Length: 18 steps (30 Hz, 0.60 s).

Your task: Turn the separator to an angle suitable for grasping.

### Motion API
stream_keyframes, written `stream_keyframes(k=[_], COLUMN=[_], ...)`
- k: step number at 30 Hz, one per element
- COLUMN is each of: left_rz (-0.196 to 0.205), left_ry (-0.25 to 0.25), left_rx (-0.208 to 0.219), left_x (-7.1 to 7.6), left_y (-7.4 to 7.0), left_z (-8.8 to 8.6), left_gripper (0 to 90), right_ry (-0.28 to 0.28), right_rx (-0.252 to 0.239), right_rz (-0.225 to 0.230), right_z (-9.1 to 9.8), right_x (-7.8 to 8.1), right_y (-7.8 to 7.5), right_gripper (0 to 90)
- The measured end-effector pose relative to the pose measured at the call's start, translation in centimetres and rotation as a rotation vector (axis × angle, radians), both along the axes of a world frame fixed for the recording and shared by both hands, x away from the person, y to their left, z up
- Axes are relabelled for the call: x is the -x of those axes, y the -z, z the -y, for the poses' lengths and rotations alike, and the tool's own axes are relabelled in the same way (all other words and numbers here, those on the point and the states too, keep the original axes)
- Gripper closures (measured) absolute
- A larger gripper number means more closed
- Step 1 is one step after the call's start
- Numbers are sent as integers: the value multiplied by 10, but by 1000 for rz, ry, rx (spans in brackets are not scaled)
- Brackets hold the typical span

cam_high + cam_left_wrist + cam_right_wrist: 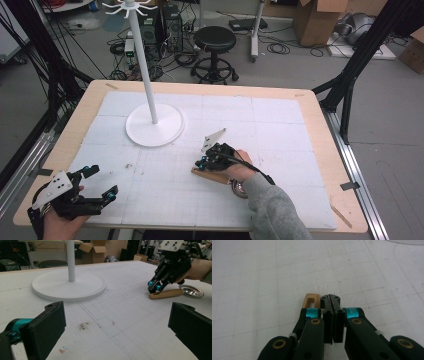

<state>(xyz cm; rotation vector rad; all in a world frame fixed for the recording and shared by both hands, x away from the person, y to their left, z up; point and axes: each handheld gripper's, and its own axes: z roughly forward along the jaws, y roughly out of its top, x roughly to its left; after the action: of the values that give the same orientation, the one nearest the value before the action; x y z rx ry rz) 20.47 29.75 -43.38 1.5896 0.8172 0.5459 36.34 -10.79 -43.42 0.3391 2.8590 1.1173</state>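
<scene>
Right gripper fingers pressed shut, holding nothing; ladle handle lay just left of them, long axis alongside. Left gripper wide open, empty, lower left.

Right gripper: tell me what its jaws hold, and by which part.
Nothing. The right gripper has its jaws shut flat on each other, with the wooden handle of the steel ladle lying beside them on the white mat, not between them.

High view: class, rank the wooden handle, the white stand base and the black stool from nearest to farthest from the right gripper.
1. Wooden handle, right beneath the right gripper.
2. White stand base, up-left on the mat.
3. Black stool, on the floor beyond the table.
</scene>
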Motion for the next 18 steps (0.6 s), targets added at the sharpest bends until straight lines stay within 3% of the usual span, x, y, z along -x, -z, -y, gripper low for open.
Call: stream_keyframes(k=[5,7,10,12,15,18], left_rz=[2,4,7,8,8,10], left_ry=[2,1,5,12,24,26], left_rx=[7,10,15,14,10,9], left_x=[-1,-3,-5,-7,-10,-13], left_y=[0,-1,-2,-3,-3,-4], left_z=[0,0,2,5,10,14], left_gripper=[18,18,18,18,18,18], right_ry=[26,30,46,55,82,99], right_rx=[-27,-35,-60,-79,-104,-97], right_rz=[10,29,29,40,14,4], right_z=[5,6,10,14,22,30], right_x=[4,7,13,16,17,20], right_y=[-9,-13,-20,-24,-27,-28], right_gripper=[898,856,714,672,564,421])
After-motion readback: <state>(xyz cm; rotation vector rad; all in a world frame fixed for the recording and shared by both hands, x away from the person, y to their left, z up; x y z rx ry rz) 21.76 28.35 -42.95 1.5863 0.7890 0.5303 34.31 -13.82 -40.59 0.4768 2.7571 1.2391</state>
